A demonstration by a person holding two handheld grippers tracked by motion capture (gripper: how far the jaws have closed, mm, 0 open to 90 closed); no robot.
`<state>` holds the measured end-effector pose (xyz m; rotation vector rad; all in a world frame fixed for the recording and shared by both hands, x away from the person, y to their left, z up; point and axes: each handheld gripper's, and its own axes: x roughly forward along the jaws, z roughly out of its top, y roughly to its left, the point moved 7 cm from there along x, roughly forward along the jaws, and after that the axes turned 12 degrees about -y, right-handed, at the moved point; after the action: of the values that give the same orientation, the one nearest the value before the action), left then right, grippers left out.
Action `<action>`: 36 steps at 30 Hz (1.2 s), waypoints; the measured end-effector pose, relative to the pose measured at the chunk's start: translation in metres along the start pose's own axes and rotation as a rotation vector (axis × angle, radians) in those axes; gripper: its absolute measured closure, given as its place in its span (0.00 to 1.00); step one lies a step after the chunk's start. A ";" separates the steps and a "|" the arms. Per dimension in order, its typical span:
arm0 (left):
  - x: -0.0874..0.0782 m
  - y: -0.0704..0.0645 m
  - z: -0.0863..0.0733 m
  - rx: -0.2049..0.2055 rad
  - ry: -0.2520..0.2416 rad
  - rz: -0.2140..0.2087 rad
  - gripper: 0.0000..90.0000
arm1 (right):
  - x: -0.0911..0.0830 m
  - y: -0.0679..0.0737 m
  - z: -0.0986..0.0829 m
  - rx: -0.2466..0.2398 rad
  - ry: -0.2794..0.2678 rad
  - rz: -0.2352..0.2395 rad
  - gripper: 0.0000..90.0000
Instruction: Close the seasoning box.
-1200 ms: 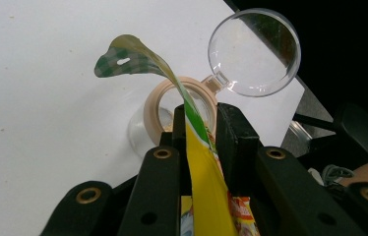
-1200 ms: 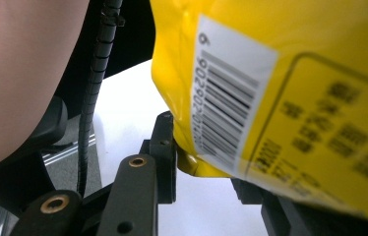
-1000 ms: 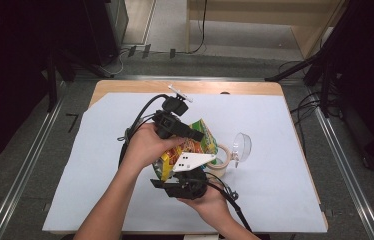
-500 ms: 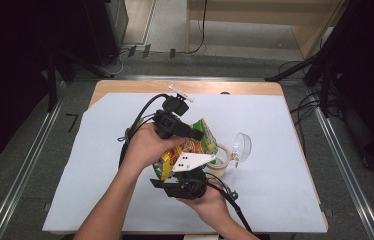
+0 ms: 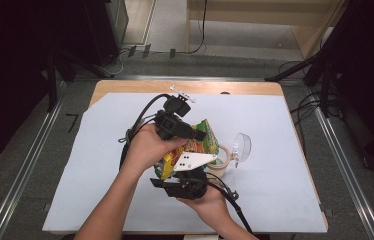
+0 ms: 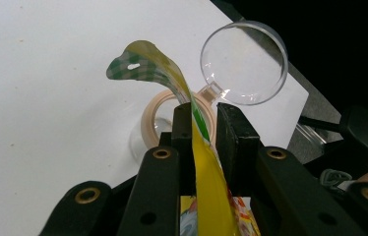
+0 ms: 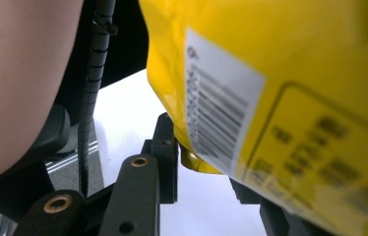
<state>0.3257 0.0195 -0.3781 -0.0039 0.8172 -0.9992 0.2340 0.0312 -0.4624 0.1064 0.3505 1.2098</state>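
A yellow and green snack bag hangs above the table's middle between my two grippers. In the high view my left gripper reaches in from the left at the bag's top. In the left gripper view its jaws are shut on the bag's thin upper edge, which curls over beyond them. From the near side, my right gripper comes up under the bag. In the right gripper view its jaws close on the lower corner of the bag, whose barcode panel hides the right jaw.
A beige tape roll and a clear handled cup lie just right of the bag, also ahead of the left jaws as tape roll and cup. A white sheet covers the wooden table. Cables trail from both grippers.
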 end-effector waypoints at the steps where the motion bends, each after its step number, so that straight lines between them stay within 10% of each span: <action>1: 0.000 -0.001 0.000 0.004 -0.002 0.000 0.88 | 0.000 -0.001 -0.001 -0.005 0.000 -0.001 0.78; 36: -0.001 0.014 -0.002 -0.089 -0.015 -0.035 0.88 | -0.002 -0.001 0.000 -0.039 0.024 -0.001 0.78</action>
<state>0.3345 0.0288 -0.3839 -0.1018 0.8502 -0.9935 0.2341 0.0286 -0.4626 0.0580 0.3472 1.2172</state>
